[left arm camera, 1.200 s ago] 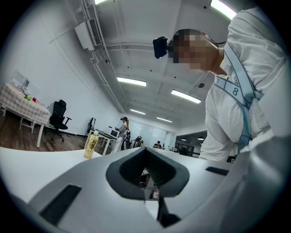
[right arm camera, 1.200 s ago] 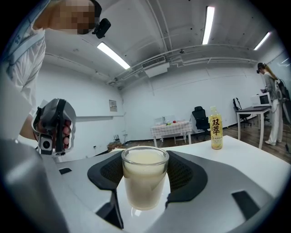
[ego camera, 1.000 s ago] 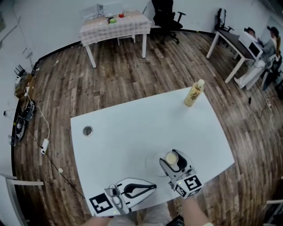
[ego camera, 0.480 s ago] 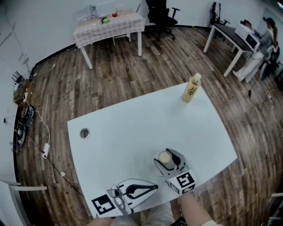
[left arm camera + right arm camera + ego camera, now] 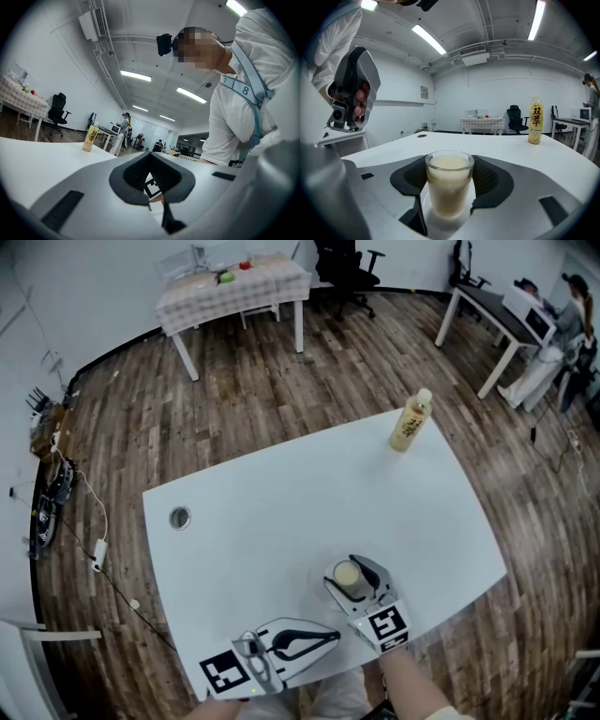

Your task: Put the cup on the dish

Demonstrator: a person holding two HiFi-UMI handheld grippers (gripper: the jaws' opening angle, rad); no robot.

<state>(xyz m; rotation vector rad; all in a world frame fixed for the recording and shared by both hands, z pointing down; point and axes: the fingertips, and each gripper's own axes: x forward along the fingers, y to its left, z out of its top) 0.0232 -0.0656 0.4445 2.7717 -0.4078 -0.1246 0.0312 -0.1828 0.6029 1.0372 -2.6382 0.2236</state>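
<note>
A clear glass cup (image 5: 348, 575) holding a cream-coloured drink sits between the jaws of my right gripper (image 5: 354, 579) near the white table's front edge. In the right gripper view both dark pads press the cup (image 5: 449, 161), and its base rests on a small white dish (image 5: 440, 223). My right gripper (image 5: 450, 180) is shut on the cup. To its left, my left gripper (image 5: 330, 638) lies low over the table, jaws shut with nothing between them. In its own view the left gripper (image 5: 157, 206) has its tips together.
A yellow drink bottle (image 5: 410, 421) stands near the far right corner of the white table (image 5: 281, 512). A round cable hole (image 5: 179, 517) is at the table's left. Wooden floor, other tables, chairs and people lie beyond.
My right gripper with the cup has shifted slightly to the left over the table. The left gripper has stayed in place.
</note>
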